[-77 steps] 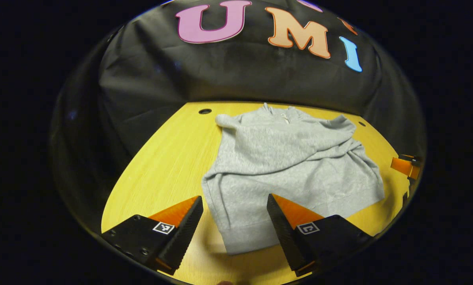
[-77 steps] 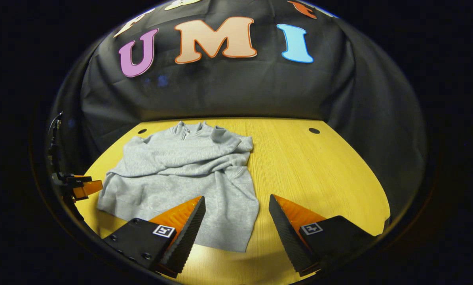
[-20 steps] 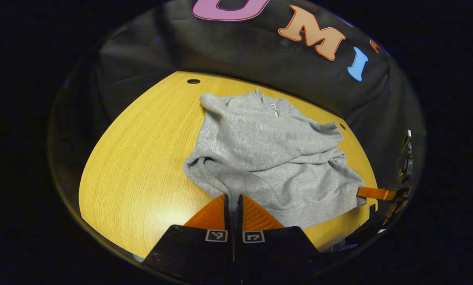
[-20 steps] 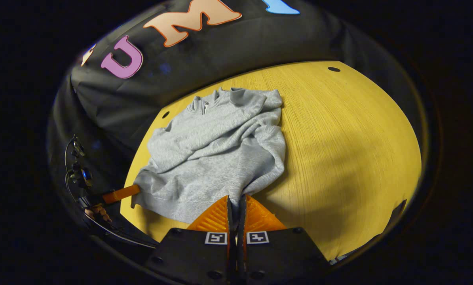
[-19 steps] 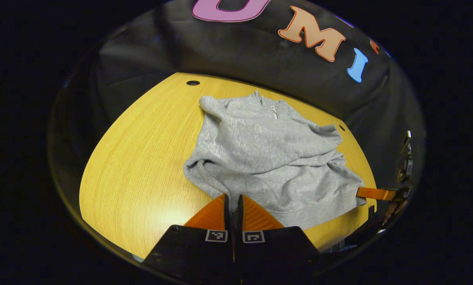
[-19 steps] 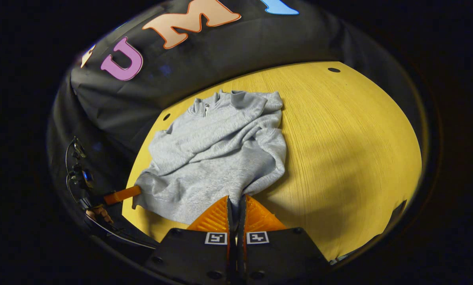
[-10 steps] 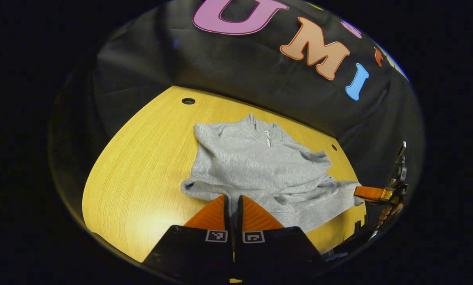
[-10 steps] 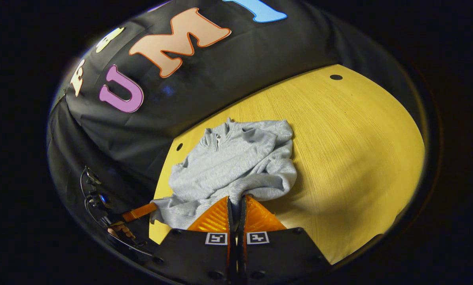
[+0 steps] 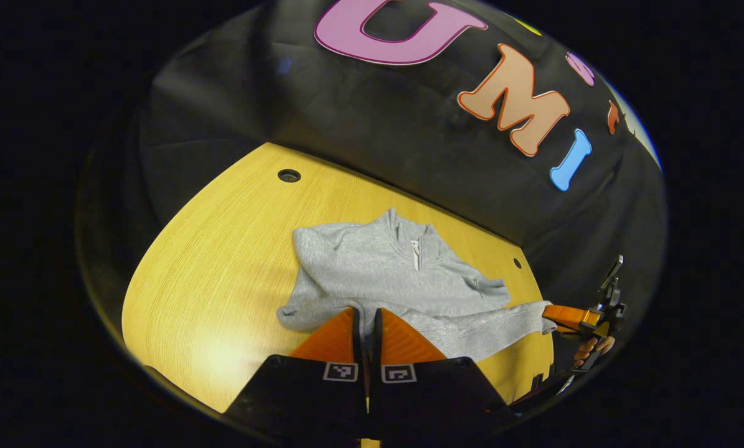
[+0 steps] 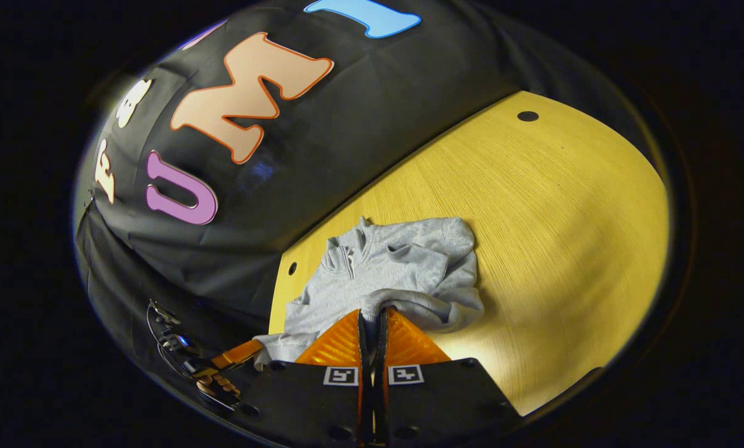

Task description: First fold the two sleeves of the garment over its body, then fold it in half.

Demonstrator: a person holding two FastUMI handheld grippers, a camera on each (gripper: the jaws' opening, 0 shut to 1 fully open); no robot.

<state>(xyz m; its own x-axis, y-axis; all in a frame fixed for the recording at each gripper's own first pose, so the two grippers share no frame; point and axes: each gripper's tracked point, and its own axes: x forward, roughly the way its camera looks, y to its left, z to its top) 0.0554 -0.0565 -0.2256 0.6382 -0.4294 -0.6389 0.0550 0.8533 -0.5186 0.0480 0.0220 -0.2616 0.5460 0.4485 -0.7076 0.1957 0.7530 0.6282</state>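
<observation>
I am holding a hand-held gripper in each hand over a yellow wooden desk (image 9: pixel 210 261), with the booth's black cloth wall (image 9: pixel 372 137) behind it. A grey sweatshirt (image 9: pixel 378 274) lies on the desk with its collar and short zip (image 9: pixel 415 254) toward the wall, and both sleeves are folded across its body.

In the left gripper view, my left hand-held gripper (image 9: pixel 365 320) has its two fingers pressed together on the sweatshirt's bottom hem, near the left corner, and that hem is lifted off the desk toward the collar. Far off at the right edge, my right hand-held gripper (image 9: pixel 565 315) pinches the hem's other corner, with my fingers (image 9: pixel 589 348) wrapped around its handle below.

In the right gripper view, my right hand-held gripper (image 10: pixel 372 323) is clamped on the same hem, the grey cloth (image 10: pixel 396 274) bunched just beyond its fingertips. At the lower left, my left hand-held gripper (image 10: pixel 238 356) grips the hem too. Small round holes (image 10: pixel 527 116) dot the desk near the wall.
</observation>
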